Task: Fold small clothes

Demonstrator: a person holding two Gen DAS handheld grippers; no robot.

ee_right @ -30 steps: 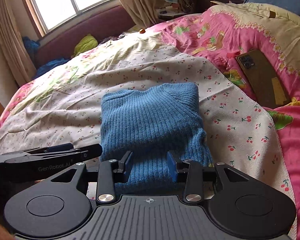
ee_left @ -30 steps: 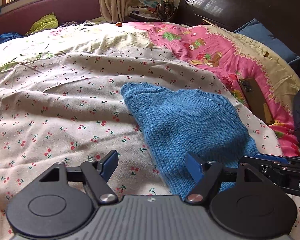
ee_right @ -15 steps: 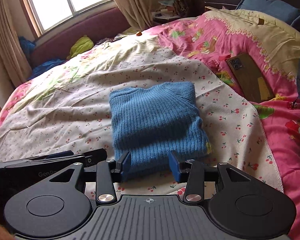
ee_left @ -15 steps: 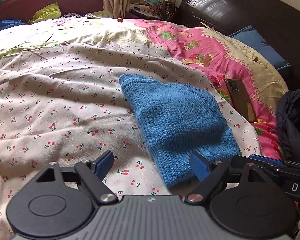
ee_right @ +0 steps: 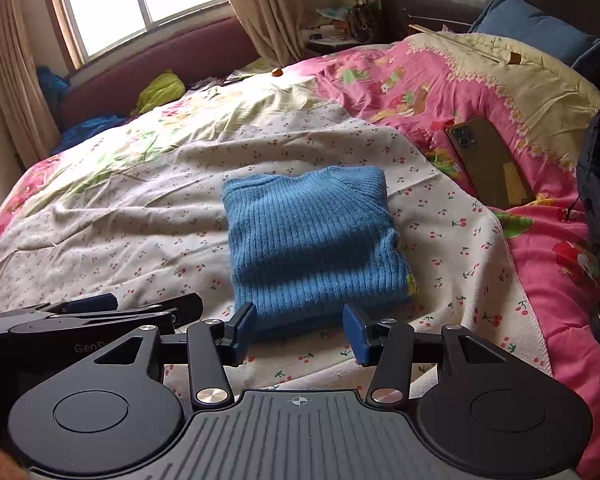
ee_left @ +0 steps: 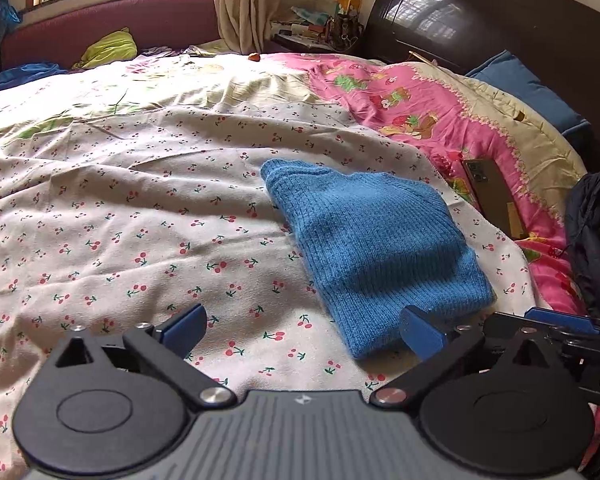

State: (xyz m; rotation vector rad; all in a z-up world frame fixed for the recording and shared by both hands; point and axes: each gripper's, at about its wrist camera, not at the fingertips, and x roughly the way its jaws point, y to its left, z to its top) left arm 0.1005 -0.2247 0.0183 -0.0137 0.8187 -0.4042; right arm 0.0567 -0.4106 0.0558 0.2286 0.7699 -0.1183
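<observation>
**Blue sweater folded on the cherry sheet, both my grippers empty**

The blue sweater (ee_right: 314,236) lies folded into a neat block on the cherry-print sheet (ee_right: 132,216), its ribbed collar at the far end. From my right wrist camera it sits dead ahead at twelve o'clock, its near edge just beyond my fingertips. My right gripper (ee_right: 300,332) is spread apart and holds nothing; the two blue pads frame the sweater's near edge without touching it (whether they brush the sheet I cannot tell).

From my left wrist camera the sweater (ee_left: 374,252) is off toward one o'clock, running away at an angle. My left gripper (ee_left: 304,330) is spread wide and empty too, with bare sheet (ee_left: 100,220) showing between its pads. Its right-hand pad sits just beside the sweater's near corner; I cannot tell if they touch. My two grippers are side by side: the right gripper's tip shows at three o'clock in the left view (ee_left: 556,322), and the left one pokes in at nine o'clock in the right view (ee_right: 112,312).

Past the sheet's edge at two o'clock, a phone (ee_right: 490,162) lies face down on the pink quilt (ee_right: 420,76). A dark garment (ee_left: 596,232) is bunched at the far right edge.
</observation>
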